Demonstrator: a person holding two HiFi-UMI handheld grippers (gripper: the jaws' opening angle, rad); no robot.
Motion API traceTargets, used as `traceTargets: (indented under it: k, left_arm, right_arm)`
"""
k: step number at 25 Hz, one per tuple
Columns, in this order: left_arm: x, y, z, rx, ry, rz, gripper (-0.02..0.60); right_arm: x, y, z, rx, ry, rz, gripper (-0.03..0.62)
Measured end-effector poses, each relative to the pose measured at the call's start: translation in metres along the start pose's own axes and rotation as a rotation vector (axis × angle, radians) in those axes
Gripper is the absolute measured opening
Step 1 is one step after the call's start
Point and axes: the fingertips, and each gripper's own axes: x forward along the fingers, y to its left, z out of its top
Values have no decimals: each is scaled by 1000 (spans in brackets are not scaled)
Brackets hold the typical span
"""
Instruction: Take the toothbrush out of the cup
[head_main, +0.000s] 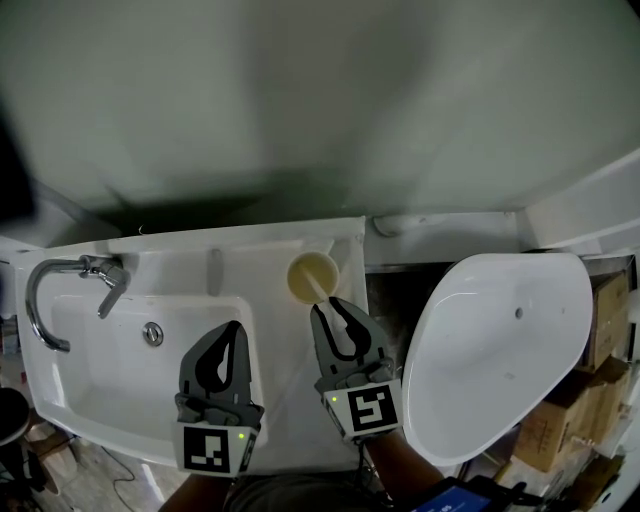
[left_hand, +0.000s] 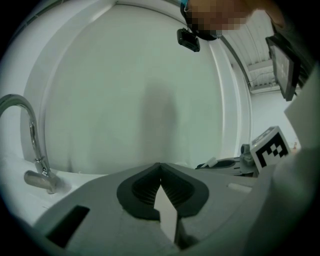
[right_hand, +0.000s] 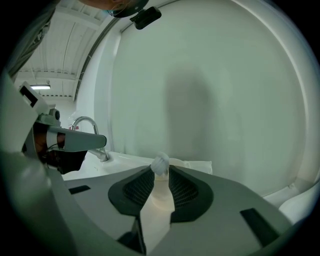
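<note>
A cream cup (head_main: 297, 268) stands on the back ledge of the white washbasin (head_main: 300, 400), to the right of the bowl. The white toothbrush (head_main: 322, 288) leans out of it toward me. My right gripper (head_main: 324, 304) is at the cup's near rim, and its tips are shut on the toothbrush's bristled head (right_hand: 160, 163), with the cup (right_hand: 159, 197) showing in the gap below. My left gripper (head_main: 236, 328) hovers over the basin's right edge, left of the cup. Its jaws meet at the tips (left_hand: 160, 166) with nothing between them.
A chrome faucet (head_main: 60, 290) curves over the bowl at the left, with the drain (head_main: 153, 334) below it. A large white oval fixture (head_main: 500, 350) lies to the right of the basin. Cardboard boxes (head_main: 590, 380) sit at the far right. A pale wall rises behind the ledge.
</note>
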Motion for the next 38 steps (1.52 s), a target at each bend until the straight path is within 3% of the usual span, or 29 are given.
traceTargets:
  k: [8, 13, 21, 38]
  left_arm:
    - [1, 5, -2, -1, 10, 4, 11]
    - [2, 0, -3, -11, 26, -3, 11]
    - [-4, -4, 8, 6, -4, -4, 11]
    - [-72, -46, 97, 36, -226, 4, 11]
  right_arm:
    - [2, -3, -5, 5, 20, -17, 93]
    - [2, -10, -6, -7, 27, -51, 37]
    - [-8, -9, 10, -33, -12, -67, 31]
    - [-98, 31, 120, -104, -224, -14, 29]
